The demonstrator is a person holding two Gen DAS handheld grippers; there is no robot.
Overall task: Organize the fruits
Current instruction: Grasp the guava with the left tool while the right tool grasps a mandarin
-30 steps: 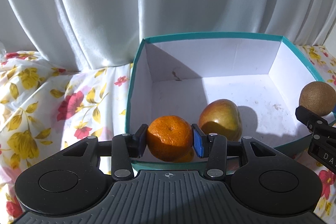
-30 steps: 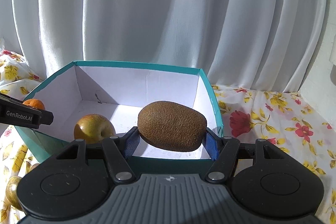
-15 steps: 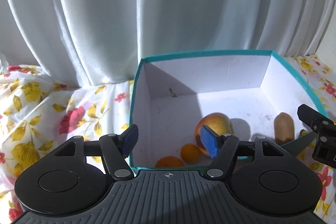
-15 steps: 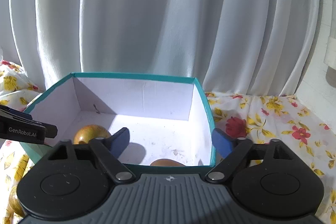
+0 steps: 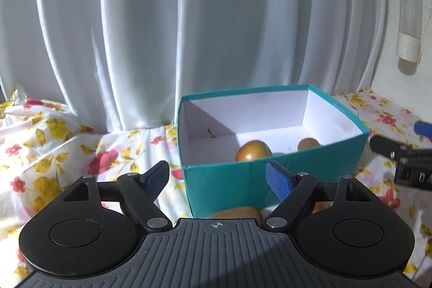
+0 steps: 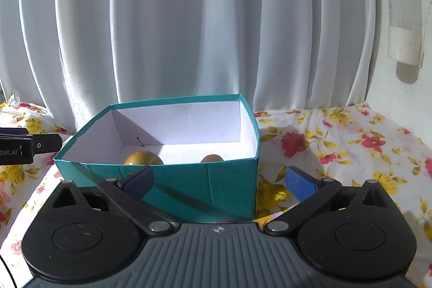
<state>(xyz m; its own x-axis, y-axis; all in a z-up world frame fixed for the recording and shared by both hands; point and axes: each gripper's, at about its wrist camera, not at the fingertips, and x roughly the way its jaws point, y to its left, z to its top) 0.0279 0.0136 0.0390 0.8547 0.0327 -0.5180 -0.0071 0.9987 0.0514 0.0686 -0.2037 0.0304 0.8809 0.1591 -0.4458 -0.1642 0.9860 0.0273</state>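
Note:
A teal box (image 5: 229,185) with white inside stands on the floral cloth. In it lie an apple (image 5: 253,150) and a kiwi (image 5: 307,144), their tops showing over the front wall. The same box (image 6: 189,185), apple (image 6: 143,157) and kiwi (image 6: 212,158) appear in the right wrist view. The tangerine is hidden behind the front wall. My left gripper (image 5: 217,172) hangs in front of the box, jaws opening, nothing between them. My right gripper (image 6: 218,180) is also before the box, jaws opening wide and holding nothing.
Another kiwi (image 5: 235,212) lies on the cloth (image 5: 67,147) just in front of the box. White curtains (image 6: 189,31) hang close behind it. A pale tube (image 6: 405,18) is fixed to the wall at the right. Open cloth (image 6: 351,147) spreads to the box's right.
The left gripper let go of the tangerine and the right one let go of the kiwi into the box. Both opened, then drew back and up from the box.

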